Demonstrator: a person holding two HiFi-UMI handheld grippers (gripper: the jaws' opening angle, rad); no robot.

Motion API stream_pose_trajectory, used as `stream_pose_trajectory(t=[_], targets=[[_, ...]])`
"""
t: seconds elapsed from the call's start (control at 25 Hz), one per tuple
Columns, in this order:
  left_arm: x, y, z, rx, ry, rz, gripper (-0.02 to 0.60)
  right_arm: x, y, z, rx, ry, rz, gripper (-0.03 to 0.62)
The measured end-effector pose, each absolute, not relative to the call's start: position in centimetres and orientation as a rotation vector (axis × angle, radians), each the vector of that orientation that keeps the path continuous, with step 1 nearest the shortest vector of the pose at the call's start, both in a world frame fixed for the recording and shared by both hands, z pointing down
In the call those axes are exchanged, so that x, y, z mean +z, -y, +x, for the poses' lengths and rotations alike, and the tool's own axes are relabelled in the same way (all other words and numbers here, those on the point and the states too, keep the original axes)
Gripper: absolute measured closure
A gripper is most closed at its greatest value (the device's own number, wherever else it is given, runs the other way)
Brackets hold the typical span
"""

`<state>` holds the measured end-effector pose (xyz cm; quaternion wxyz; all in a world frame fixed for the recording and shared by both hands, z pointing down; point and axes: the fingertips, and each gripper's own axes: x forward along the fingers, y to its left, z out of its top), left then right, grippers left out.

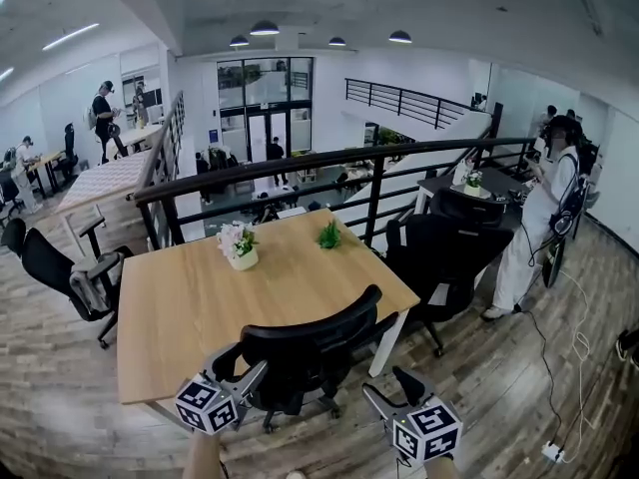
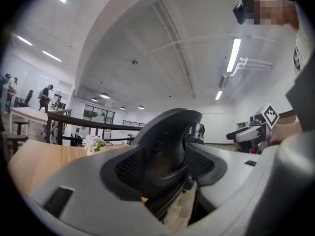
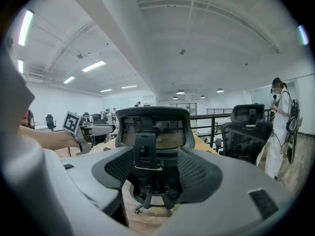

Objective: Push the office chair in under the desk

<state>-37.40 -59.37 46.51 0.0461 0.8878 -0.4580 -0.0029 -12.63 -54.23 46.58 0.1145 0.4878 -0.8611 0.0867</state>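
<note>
Both grippers are held low and close to the body, forearms just showing at the bottom edge of the head view, each pointed forward at the office chair (image 1: 312, 339).

The left gripper (image 1: 240, 363) angles up and to the right, and its tips sit just beside the chair's left armrest. In the left gripper view its jaws are spread wide and clench nothing. The chair's curved back (image 2: 167, 140) stands edge-on in the gap between them, very close. Whether a pad brushes it cannot be told.

The right gripper (image 1: 387, 388) tilts up and to the left, a little behind the chair's right side and apart from it. Its jaws are also released and empty. The right gripper view frames the mesh headrest and back (image 3: 153, 128) squarely between them, at some distance.

The chair stands on the wooden floor (image 1: 499, 377) against the near edge of the surface (image 1: 190, 302), its back facing the person. Its back rises level with that edge and its wheels show below.

On the surface stand a pot of white flowers (image 1: 240, 246) and a small green plant (image 1: 329, 235).
</note>
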Motion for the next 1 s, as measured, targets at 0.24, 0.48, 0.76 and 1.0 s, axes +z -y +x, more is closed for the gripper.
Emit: stream_pose_trajectory(t=[0.24,0.48,0.76,1.0], targets=[[46.1,54.1,-32.0,-0.014,1.375,2.721,0.307,45.1,51.6,-10.2,0.266,2.55,1.431,0.29],[44.5,48.8,-28.6,-0.012,1.418,2.723,0.342,43.1,47.8,-7.5,0.232,2.579,1.424,0.292],[42.1,42.9,-24.8,0.031,1.443,2.783,0.391,40.8,43.0,-4.3,0.146,2.607,1.455,0.347],[40.8,39.2,-21.9,0.092,1.425,2.818,0.393,38.5,39.9,-2.6,0.074,2.628,1.467,0.4]])
